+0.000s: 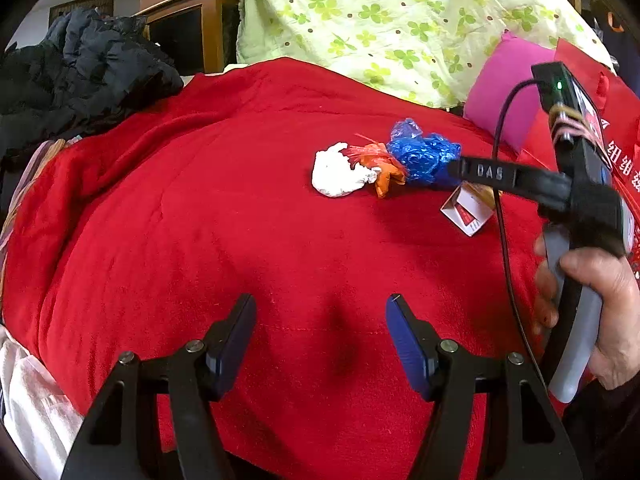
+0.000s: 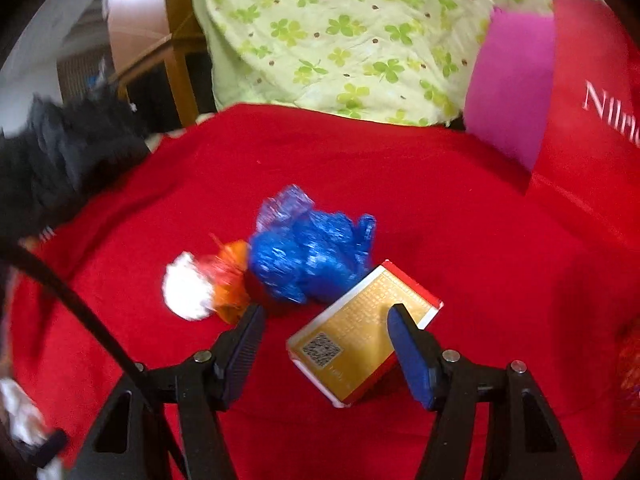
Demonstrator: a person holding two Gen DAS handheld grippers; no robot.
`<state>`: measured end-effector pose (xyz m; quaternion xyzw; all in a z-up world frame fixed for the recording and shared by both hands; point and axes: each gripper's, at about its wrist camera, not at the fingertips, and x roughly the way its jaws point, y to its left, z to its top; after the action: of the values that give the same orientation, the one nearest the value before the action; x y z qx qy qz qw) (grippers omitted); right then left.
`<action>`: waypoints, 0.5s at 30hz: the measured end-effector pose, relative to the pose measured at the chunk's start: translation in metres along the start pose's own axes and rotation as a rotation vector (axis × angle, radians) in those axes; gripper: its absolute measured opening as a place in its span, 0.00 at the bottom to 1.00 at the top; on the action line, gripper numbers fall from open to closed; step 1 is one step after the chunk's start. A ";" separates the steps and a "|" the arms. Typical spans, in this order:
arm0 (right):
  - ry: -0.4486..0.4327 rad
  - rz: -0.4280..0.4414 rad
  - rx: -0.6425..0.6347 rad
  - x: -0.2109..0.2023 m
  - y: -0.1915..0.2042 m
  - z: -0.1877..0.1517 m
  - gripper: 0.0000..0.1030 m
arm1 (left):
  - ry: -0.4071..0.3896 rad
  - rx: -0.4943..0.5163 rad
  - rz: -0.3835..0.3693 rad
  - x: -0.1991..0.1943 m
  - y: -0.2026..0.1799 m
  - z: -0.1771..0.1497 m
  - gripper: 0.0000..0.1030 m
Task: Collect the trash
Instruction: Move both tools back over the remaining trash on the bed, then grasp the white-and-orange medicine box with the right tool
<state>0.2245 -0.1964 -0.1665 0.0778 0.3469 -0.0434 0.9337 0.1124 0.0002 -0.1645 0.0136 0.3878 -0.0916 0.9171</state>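
Trash lies in a cluster on a red blanket [image 1: 200, 220]: a crumpled white paper [image 1: 336, 172], an orange-red plastic scrap [image 1: 380, 166], a crumpled blue plastic bag [image 1: 424, 152] and a small gold and red box [image 1: 468, 210]. My left gripper [image 1: 320, 320] is open and empty, well short of the cluster. My right gripper [image 2: 324, 322] is open just above the gold box [image 2: 360, 332], one finger in front of its right side. The blue bag [image 2: 312, 252], orange scrap [image 2: 230, 280] and white paper [image 2: 186, 292] lie just beyond. The right gripper also shows in the left wrist view [image 1: 456, 168], by the blue bag.
A red paper bag [image 2: 592, 120] stands at the right with a pink sheet [image 2: 508, 88] beside it. A green floral quilt [image 1: 380, 20] lies behind the blanket. A black jacket [image 1: 80, 72] is heaped at the left. A wooden cabinet [image 1: 192, 28] stands behind.
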 end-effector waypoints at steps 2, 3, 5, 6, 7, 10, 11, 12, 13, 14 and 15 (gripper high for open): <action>0.003 -0.017 0.002 0.000 -0.006 0.000 0.65 | 0.002 0.001 0.000 0.001 -0.001 0.000 0.66; 0.009 -0.026 0.011 0.001 -0.010 0.000 0.65 | 0.003 0.004 -0.001 0.001 -0.002 -0.001 0.66; 0.030 -0.015 0.054 0.003 -0.024 0.001 0.65 | 0.007 0.012 -0.003 0.002 -0.006 -0.002 0.66; 0.037 0.008 0.087 0.003 -0.031 0.003 0.65 | 0.008 0.015 -0.004 0.002 -0.007 -0.002 0.66; 0.041 0.033 0.115 0.002 -0.038 0.004 0.65 | 0.008 0.018 -0.004 0.002 -0.008 -0.002 0.66; 0.055 0.053 0.130 0.004 -0.042 0.005 0.65 | 0.006 0.022 -0.003 0.001 -0.011 -0.001 0.66; 0.055 0.052 0.128 0.004 -0.041 0.005 0.65 | 0.004 0.024 -0.002 0.000 -0.012 0.000 0.66; 0.053 0.049 0.122 0.004 -0.040 0.005 0.65 | 0.003 0.026 0.000 -0.001 -0.012 0.000 0.66; 0.053 0.045 0.114 0.004 -0.038 0.005 0.64 | 0.000 0.030 0.003 -0.002 -0.013 0.001 0.66; 0.056 0.041 0.106 0.004 -0.037 0.005 0.64 | 0.000 0.030 0.006 -0.003 -0.013 0.001 0.66; 0.057 0.039 0.101 0.005 -0.036 0.005 0.61 | -0.001 0.031 0.007 -0.004 -0.013 0.001 0.66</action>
<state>0.2264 -0.2323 -0.1700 0.1329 0.3691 -0.0406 0.9189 0.1083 -0.0123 -0.1603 0.0289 0.3860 -0.0944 0.9172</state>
